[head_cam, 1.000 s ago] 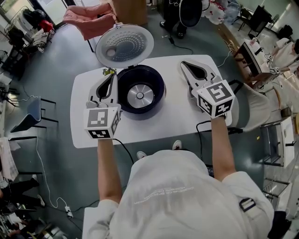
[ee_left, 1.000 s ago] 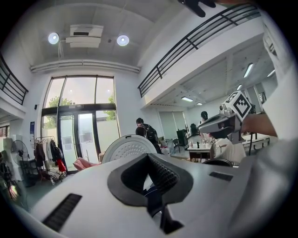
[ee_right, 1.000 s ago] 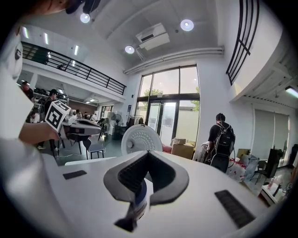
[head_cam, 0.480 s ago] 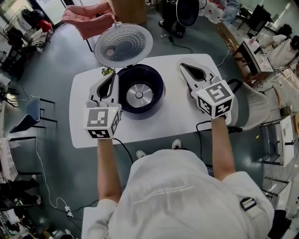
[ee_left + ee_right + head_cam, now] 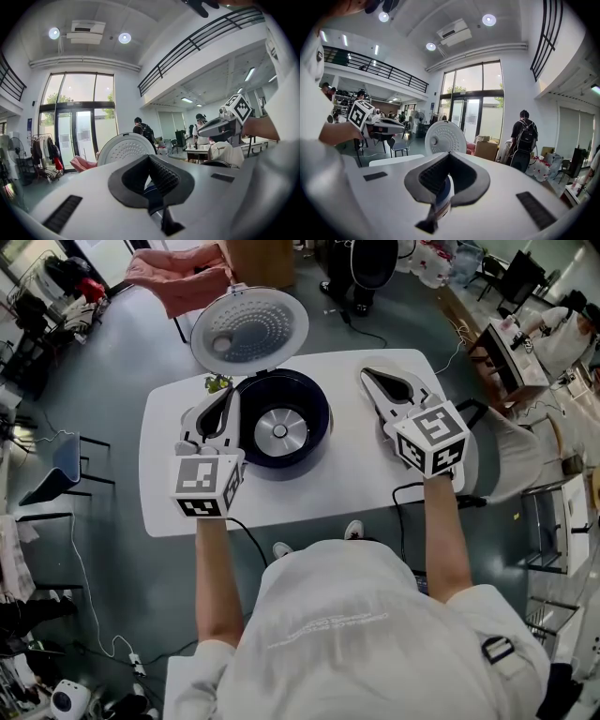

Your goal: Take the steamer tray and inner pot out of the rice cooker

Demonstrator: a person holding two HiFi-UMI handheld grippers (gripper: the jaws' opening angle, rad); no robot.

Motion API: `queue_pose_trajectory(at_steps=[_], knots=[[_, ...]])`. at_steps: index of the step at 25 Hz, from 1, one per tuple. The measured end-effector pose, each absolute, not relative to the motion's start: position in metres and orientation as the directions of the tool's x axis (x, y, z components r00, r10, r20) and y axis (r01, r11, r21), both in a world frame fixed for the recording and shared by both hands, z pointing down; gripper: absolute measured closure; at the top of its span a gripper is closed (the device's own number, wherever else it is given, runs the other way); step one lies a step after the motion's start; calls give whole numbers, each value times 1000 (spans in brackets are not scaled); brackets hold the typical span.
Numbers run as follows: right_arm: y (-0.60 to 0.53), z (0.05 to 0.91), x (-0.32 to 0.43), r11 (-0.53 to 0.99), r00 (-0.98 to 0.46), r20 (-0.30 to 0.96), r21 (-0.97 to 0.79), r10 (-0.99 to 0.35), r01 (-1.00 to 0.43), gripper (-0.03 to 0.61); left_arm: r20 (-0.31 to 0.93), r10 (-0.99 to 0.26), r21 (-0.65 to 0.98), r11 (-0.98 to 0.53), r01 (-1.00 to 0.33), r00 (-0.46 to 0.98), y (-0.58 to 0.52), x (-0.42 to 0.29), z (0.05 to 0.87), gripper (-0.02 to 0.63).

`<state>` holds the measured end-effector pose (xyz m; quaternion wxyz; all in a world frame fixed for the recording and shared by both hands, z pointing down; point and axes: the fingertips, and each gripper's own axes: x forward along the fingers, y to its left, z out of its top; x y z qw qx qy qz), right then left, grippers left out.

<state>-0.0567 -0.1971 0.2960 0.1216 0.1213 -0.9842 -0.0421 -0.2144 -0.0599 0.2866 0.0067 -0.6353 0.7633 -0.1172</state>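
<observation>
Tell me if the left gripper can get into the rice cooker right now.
Likely yes: the lid is tipped back, the rice cooker is open on top, and the left gripper sits beside its rim, jaws shut.

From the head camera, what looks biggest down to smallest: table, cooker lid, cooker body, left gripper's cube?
White table
Cooker lid and cooker body: too alike to rank
Left gripper's cube: looks smallest, though it is nearer the camera, so its real size is unsure
</observation>
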Motion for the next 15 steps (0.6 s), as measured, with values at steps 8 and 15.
queue_pose_trajectory(at_steps=[8, 15], knots=[[-198, 301, -54, 966, -937, 242, 109, -253, -233, 554, 152, -972, -176, 154, -972, -182, -60, -213, 293, 598], [-198, 303, -53, 965, -933, 249, 111, -260, -239, 554, 158, -971, -177, 153, -972, -181, -59, -213, 295, 598]])
